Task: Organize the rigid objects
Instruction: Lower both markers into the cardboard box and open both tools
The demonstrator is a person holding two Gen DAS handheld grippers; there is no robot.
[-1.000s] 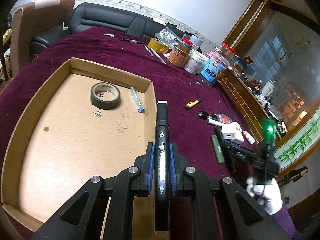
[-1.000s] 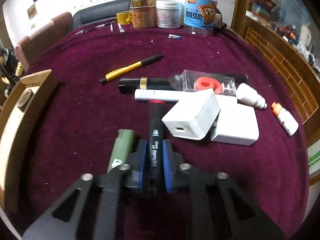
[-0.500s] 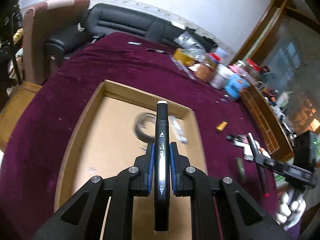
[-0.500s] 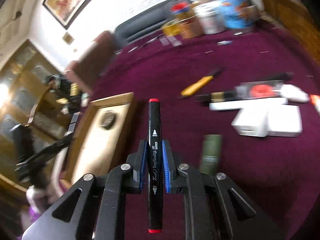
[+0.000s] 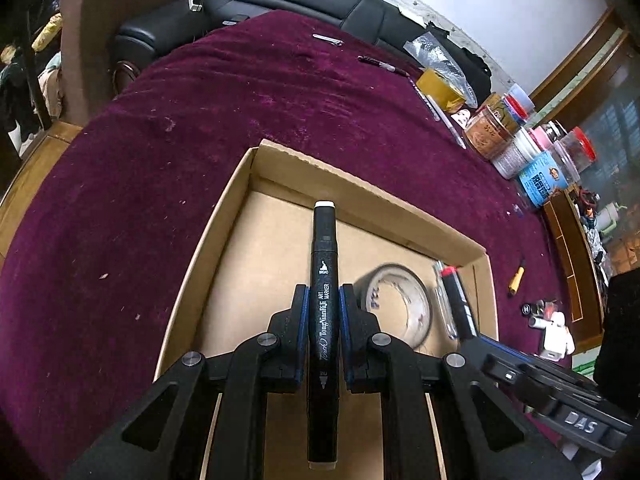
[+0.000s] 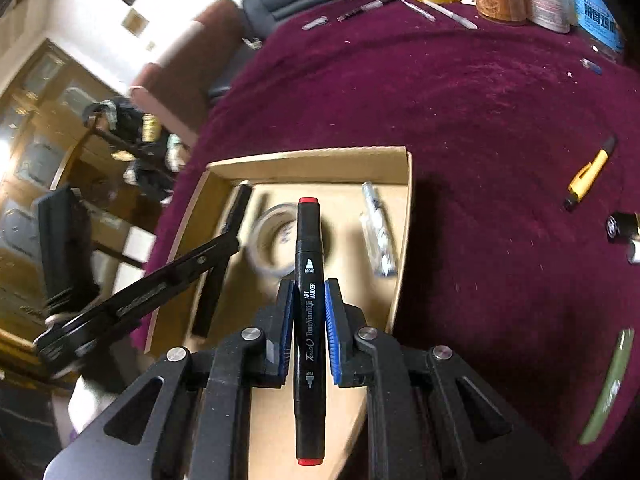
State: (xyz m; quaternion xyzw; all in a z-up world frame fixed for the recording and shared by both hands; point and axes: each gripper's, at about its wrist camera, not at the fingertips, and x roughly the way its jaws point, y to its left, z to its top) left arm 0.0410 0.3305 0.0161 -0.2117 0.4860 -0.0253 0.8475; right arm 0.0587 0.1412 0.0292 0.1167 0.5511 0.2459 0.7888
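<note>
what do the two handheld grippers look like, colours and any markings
Both the left gripper and right gripper are matte black, with angular linkage arms, silver round pivot bolts and blue ribbed finger pads. White "DAS" lettering marks the right gripper's body.

blurred: tape roll (image 5: 398, 306) | cut off: green tube (image 6: 608, 388)

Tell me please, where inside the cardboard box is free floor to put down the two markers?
The cardboard box has bare floor between its left wall and the tape roll, under the white-capped marker. The right side is crowded: the tape roll, a clear pen and the red-capped marker overhead.
</note>
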